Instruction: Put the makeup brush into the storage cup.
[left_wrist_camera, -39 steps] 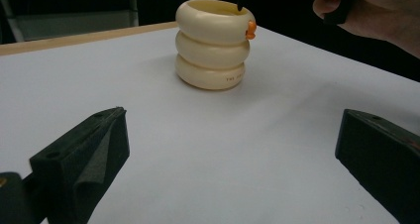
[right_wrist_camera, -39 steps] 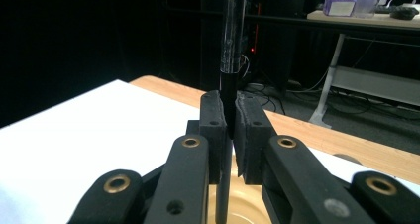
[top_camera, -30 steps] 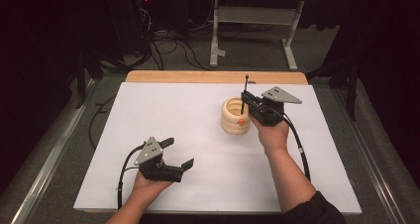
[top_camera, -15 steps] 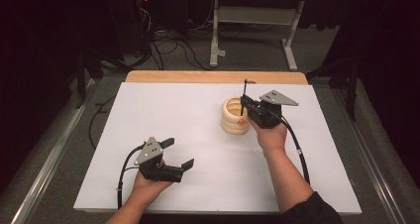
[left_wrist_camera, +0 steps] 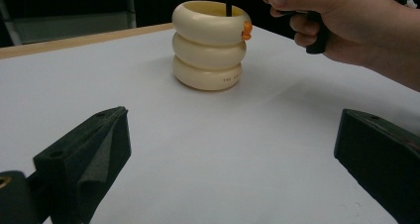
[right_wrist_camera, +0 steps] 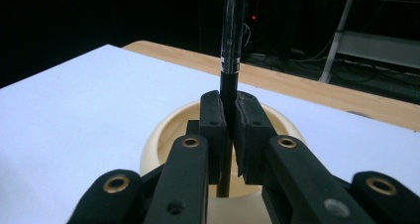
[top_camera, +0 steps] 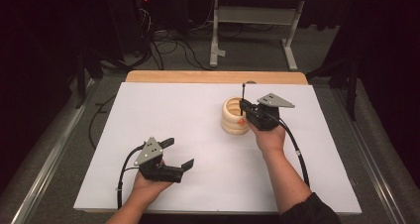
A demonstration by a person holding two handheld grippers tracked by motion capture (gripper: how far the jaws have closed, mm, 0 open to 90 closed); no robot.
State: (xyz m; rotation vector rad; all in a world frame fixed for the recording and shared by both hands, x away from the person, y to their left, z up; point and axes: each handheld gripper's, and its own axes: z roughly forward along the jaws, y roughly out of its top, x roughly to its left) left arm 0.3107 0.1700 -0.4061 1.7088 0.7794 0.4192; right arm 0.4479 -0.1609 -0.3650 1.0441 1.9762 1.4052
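Right gripper (top_camera: 242,106): clamped on a black pen (top_camera: 243,92), which is held upright over the mouth of the cream ribbed holder (top_camera: 233,119).
Right gripper view: the pen (right_wrist_camera: 229,85) is seen pinched between the two pads, its lower end reaching down inside the holder's opening (right_wrist_camera: 173,130); a clear upper section of the barrel is made out.
Left gripper (top_camera: 179,154): released, jaws held wide, nothing between them, rested low on the white table cover (top_camera: 173,110), well apart from the holder.
Left gripper view: the holder (left_wrist_camera: 208,45) is shown as three stacked rings with an orange tab at its rim; the other hand (left_wrist_camera: 341,26) is seen beside it.
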